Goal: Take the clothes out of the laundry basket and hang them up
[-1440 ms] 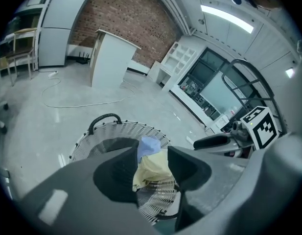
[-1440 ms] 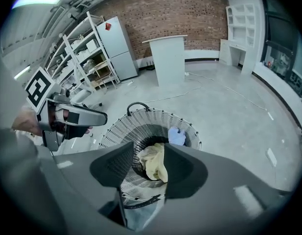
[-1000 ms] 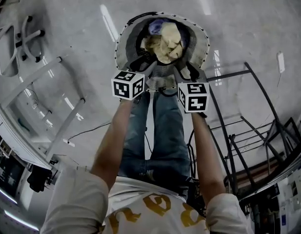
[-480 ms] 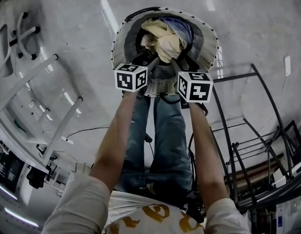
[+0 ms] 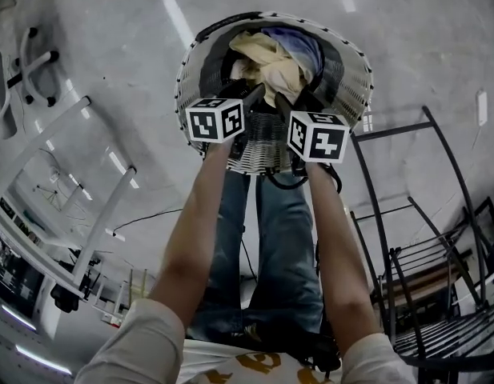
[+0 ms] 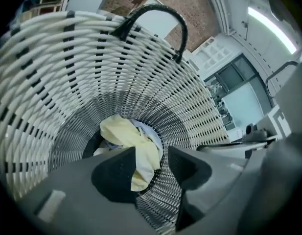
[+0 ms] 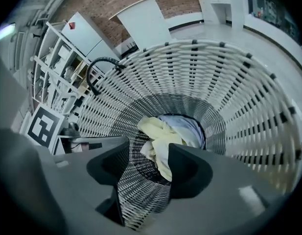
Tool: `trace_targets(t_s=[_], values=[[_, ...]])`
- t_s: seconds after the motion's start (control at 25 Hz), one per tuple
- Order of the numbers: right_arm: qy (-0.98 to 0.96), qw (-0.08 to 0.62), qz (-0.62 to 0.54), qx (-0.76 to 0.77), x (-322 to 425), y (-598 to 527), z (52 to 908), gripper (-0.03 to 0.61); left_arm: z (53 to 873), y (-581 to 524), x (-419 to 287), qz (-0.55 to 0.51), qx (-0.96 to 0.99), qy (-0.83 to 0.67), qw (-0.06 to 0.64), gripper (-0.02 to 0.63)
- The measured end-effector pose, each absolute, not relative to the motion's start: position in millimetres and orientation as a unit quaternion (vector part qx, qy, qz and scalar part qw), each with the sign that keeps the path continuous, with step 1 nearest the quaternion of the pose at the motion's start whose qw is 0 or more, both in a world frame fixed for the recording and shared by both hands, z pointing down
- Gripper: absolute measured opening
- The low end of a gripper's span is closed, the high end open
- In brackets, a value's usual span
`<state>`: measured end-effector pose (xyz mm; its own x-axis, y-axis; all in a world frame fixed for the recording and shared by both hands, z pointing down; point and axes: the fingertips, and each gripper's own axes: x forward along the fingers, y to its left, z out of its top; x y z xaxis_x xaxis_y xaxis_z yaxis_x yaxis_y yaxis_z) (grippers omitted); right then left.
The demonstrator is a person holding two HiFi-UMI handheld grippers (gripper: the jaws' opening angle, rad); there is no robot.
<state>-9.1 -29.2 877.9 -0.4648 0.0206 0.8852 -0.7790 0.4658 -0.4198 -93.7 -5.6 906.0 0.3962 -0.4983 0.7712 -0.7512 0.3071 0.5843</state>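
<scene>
A white wicker laundry basket (image 5: 192, 61) with dark stripes and a black handle (image 6: 155, 11) stands on the grey floor in front of the person. At its bottom lie a pale yellow garment (image 5: 271, 58) and a blue one (image 5: 303, 48). My left gripper (image 5: 248, 96) and right gripper (image 5: 282, 102) hang side by side over the near rim, both aimed into the basket. In the left gripper view the left gripper (image 6: 151, 166) is open, with the yellow garment (image 6: 126, 136) seen past the gap. The right gripper (image 7: 148, 166) is open too, above the yellow garment (image 7: 158, 136) and the blue garment (image 7: 185, 129).
A black metal rack (image 5: 423, 238) stands on the right. White frame bars (image 5: 78, 182) run along the left. The person's legs in jeans (image 5: 271, 246) are just behind the basket. A white cabinet (image 7: 143, 21) and a brick wall are beyond it.
Both grippers have moved slightly forward over the basket's near rim. The basket looks larger and the blue garment shows more.
</scene>
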Motion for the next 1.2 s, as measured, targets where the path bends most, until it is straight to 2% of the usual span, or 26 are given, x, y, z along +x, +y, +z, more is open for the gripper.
trace_targets(t_s=[0.92, 1.12, 1.2], values=[[-0.694, 0.549, 0.394, 0.249, 5, -3, 1014, 0.318, 1027, -22, -78, 0.094, 0.550, -0.489, 0.671, 0.210], [-0.689, 0.582, 0.369, 0.226, 7, 7, 1031, 0.341, 1040, -31, -72, 0.085, 0.554, -0.480, 0.675, 0.213], [-0.681, 0.594, 0.354, 0.238, 12, 5, 1037, 0.377, 1044, -35, -70, 0.083, 0.556, -0.481, 0.673, 0.213]])
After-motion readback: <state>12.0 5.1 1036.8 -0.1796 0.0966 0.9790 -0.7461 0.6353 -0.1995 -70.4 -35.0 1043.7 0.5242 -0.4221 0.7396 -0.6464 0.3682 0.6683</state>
